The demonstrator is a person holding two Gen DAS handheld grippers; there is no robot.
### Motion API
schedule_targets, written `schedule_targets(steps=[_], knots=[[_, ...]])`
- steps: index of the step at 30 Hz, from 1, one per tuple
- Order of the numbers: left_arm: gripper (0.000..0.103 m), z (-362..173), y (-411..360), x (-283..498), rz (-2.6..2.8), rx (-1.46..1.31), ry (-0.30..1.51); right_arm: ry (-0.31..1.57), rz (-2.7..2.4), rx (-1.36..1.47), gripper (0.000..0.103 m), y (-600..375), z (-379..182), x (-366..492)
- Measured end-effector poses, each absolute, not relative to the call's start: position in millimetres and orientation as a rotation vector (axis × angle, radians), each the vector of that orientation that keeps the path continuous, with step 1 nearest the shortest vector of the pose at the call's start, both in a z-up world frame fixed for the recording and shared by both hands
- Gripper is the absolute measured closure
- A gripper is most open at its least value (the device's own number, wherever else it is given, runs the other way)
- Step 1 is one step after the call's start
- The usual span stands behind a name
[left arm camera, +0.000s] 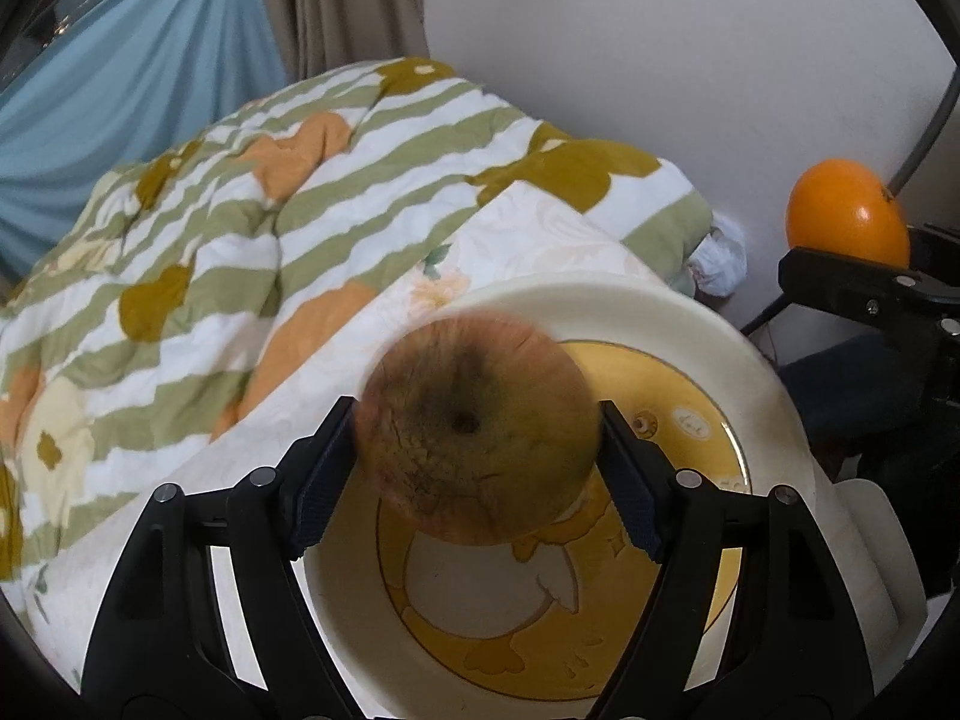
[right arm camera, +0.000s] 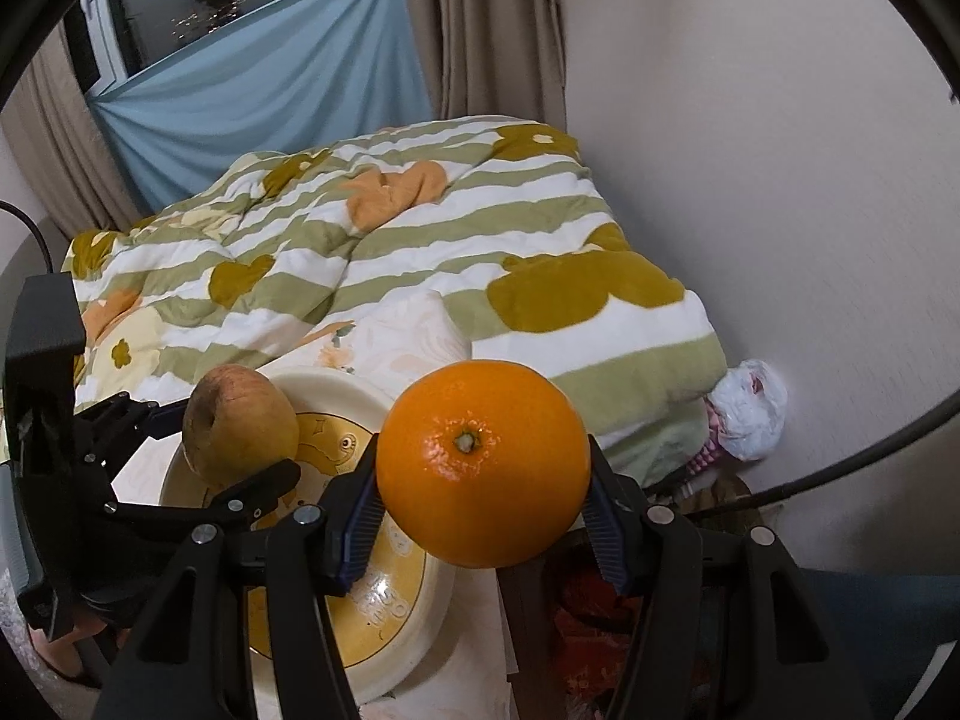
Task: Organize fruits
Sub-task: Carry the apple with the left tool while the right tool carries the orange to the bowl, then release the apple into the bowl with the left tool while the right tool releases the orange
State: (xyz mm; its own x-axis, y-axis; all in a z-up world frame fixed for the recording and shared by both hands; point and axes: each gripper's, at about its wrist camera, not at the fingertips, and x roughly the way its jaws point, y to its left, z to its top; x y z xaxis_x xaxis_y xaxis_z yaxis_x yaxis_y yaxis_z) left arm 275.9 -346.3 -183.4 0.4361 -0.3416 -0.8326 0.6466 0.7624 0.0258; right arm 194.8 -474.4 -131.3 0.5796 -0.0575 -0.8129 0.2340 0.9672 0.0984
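Observation:
My left gripper point(left arm camera: 480, 450) is shut on a brownish-red apple point(left arm camera: 477, 426) and holds it above a cream plate point(left arm camera: 774, 396) with a yellow cartoon centre. My right gripper point(right arm camera: 483, 504) is shut on an orange point(right arm camera: 483, 462), held in the air to the right of the plate point(right arm camera: 360, 387). In the right wrist view the left gripper point(right arm camera: 240, 450) with the apple point(right arm camera: 237, 429) shows at the left over the plate. In the left wrist view the orange point(left arm camera: 846, 210) and the right gripper's finger point(left arm camera: 840, 282) show at the far right.
The plate rests on a pale floral cloth point(left arm camera: 528, 240). Behind it lies a green-striped floral quilt point(right arm camera: 420, 228). A wall point(right arm camera: 750, 150) runs along the right, with a crumpled white bag point(right arm camera: 750, 414) at its foot. Curtains point(right arm camera: 252, 78) hang at the back.

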Motion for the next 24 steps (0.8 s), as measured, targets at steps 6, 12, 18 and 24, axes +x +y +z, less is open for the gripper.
schedule_targets(steps=[6, 12, 18, 24], knots=[[0.000, -161.8, -340.8, 274.0, -0.618, 0.367, 0.880, 0.933, -0.190, 0.219, 0.048, -477.3, -126.5, 189.0], [0.000, -146.6, -313.9, 272.7, -0.572, 0.331, 0.900, 0.911, -0.145, 0.175, 0.048, -470.8, -119.6, 186.2], [0.000, -132.8, -274.0, 267.3, -0.487, 0.252, 0.922, 0.889, -0.035, 0.088, 0.048, -451.7, -120.2, 192.7], [0.000, -127.8, -237.5, 253.7, -0.400, 0.196, 0.945, 0.924, 0.073, 0.015, 0.048, -431.2, -137.2, 206.8]])
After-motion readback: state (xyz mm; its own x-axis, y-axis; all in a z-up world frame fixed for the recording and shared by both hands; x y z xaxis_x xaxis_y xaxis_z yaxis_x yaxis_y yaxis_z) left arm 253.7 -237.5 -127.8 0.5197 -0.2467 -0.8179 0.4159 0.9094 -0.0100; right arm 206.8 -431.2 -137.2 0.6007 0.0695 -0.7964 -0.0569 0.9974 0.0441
